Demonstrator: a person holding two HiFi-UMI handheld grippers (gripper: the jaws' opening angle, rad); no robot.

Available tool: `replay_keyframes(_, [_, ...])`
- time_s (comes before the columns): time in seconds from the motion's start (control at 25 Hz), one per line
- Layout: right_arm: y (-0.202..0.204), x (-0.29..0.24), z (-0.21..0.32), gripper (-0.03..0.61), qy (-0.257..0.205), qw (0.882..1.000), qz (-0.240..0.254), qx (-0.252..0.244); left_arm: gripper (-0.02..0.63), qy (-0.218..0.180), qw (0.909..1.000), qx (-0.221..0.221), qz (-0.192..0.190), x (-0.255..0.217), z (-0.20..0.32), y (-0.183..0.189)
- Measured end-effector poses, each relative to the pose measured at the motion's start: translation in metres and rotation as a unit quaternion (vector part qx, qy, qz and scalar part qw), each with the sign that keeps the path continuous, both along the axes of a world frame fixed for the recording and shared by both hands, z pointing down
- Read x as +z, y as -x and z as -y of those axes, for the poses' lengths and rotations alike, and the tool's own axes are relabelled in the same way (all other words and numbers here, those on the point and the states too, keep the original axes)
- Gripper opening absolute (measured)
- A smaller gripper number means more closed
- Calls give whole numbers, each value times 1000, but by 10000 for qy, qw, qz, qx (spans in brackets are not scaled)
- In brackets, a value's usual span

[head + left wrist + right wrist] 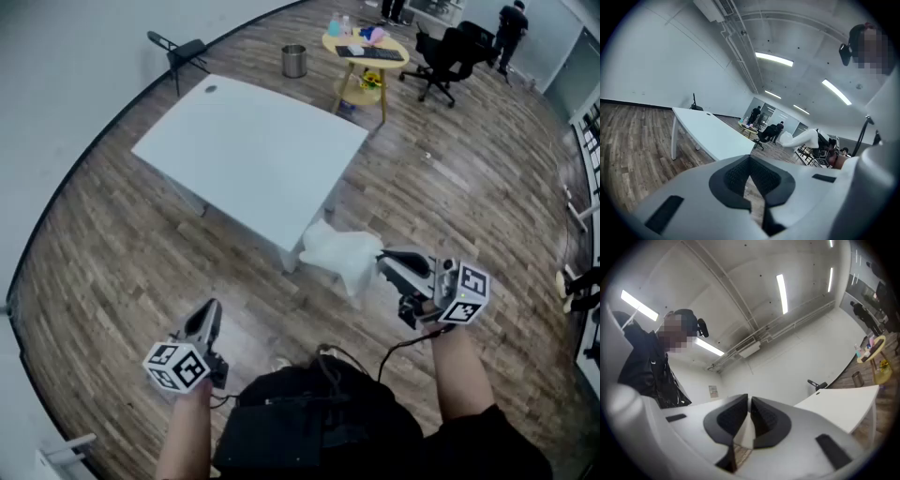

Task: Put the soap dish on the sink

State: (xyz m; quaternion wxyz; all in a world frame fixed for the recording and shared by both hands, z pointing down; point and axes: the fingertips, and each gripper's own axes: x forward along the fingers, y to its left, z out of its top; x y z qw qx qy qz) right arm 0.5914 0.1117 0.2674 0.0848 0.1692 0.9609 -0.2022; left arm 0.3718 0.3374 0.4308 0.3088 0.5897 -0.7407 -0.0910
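Note:
My right gripper [384,260] is shut on the edge of a white soap dish [342,251], which hangs in the air just off the near corner of the white table [253,159]. In the right gripper view a thin white edge of the dish [746,430] sits pinched between the jaws of that gripper [749,401]. From the left gripper view the dish [802,138] shows as a pale shape held out to the right. My left gripper [208,311] is lower left, apart from the dish, and its jaws [750,164] are shut on nothing. No sink is in view.
Wood floor lies all round the table. Beyond it stand a metal bin [293,61], a yellow round side table [366,52] with small items, and a black office chair [450,52]. People [511,23] stand at the far end. A black stand [183,52] is by the wall.

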Motion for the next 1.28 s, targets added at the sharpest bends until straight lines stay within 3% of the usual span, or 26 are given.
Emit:
replay_keyframes(0.12, [20, 3, -27, 34, 126, 9999, -65, -25, -11, 138, 9998, -24, 132, 1, -47, 11])
replay_keyframes(0.28, [60, 2, -56, 35, 182, 9997, -88, -139, -11, 266, 9993, -274, -23, 20, -103, 32])
replay_keyframes(0.44, [92, 6, -73, 34, 91, 9993, -238, -266, -11, 146, 9982, -496, -301, 34, -131, 45])
replay_keyframes(0.56, [106, 11, -84, 34, 137, 9990, -376, -208, -11, 186, 9985, -329, -390, 39, -140, 48])
replay_keyframes(0.72, [112, 8, -87, 34, 112, 9991, -362, -175, -11, 226, 9993, -96, -293, 41, -127, 60])
replay_keyframes(0.92, [102, -2, -72, 34, 200, 9995, -182, -130, -11, -10, 9999, 40, 147, -4, -77, 59])
replay_keyframes(1.08, [74, -12, -56, 34, 28, 9998, -173, 114, -11, -135, 9973, 141, 712, -38, -43, 44])
replay_keyframes(1.28, [22, -19, -21, 34, 34, 9990, -68, 443, -11, -248, 9943, 214, 1011, -64, -10, 15])
